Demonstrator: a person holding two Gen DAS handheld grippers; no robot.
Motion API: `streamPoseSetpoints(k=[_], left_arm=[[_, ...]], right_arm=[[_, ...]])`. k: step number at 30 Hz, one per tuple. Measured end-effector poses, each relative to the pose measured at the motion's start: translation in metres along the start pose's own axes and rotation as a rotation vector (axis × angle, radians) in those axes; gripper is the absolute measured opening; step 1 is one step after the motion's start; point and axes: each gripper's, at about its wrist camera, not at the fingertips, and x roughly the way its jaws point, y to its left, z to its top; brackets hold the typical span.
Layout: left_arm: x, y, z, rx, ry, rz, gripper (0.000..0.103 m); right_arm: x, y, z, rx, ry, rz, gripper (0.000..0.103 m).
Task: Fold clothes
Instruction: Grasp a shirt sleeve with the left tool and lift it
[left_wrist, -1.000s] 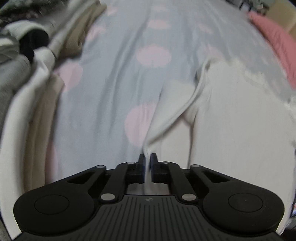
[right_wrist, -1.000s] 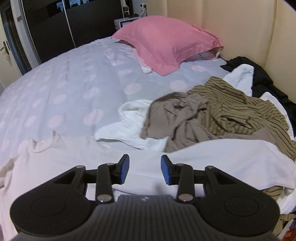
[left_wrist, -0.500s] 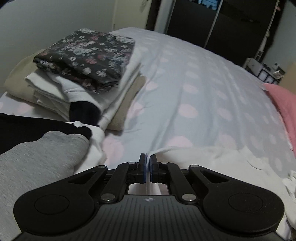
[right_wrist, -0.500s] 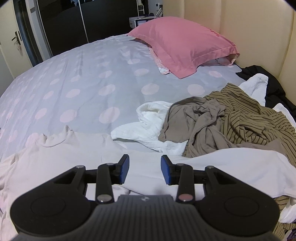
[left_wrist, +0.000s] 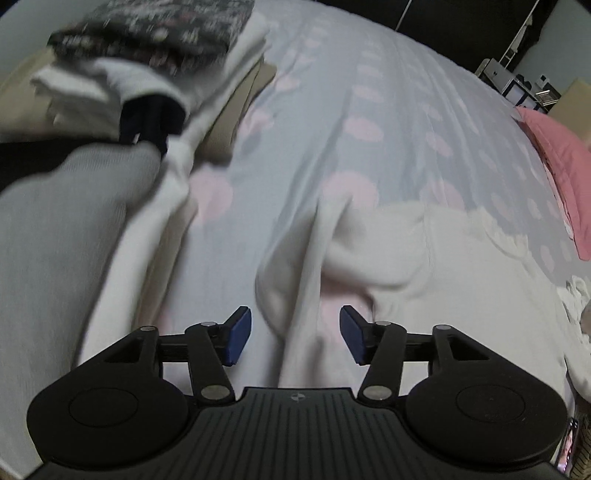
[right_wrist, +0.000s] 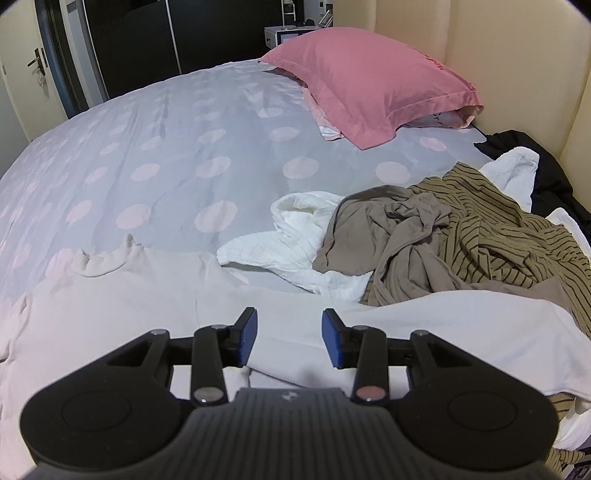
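A pale pink long-sleeved top lies spread on the dotted bedsheet. In the left wrist view its sleeve lies bunched between the jaws of my left gripper, which is open and holds nothing. My right gripper is open and empty, hovering over the top's other sleeve. The left wrist view is blurred.
A stack of folded clothes with a dark floral piece on top sits at the far left, a grey garment in front of it. A heap of unfolded clothes, brown, striped and white, lies right. A pink pillow lies behind.
My left gripper was shut on the top's sleeve; it has opened and let the sleeve drop onto the bed. The right gripper stayed open and drifted slightly.
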Motion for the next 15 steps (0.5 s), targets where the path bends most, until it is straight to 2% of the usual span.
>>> streamPoseSetpoints(k=[8,11,13,15], left_arm=[[0.019,-0.002,-0.049,-0.038,0.17,-0.01,0.054],[0.028,-0.009,-0.064,-0.026,0.218,-0.015,0.037],[0.029,-0.012,-0.07,-0.014,0.226,-0.027,0.015],[0.022,-0.013,-0.069,-0.01,0.191,-0.031,0.001]], right_arm=[[-0.006,-0.002,-0.001,0.006,-0.013,0.018,0.047],[-0.008,-0.003,-0.001,0.011,-0.014,0.023,0.047],[-0.008,-0.004,-0.001,0.015,-0.016,0.024,0.047],[-0.009,-0.005,-0.002,0.017,-0.018,0.026,0.047]])
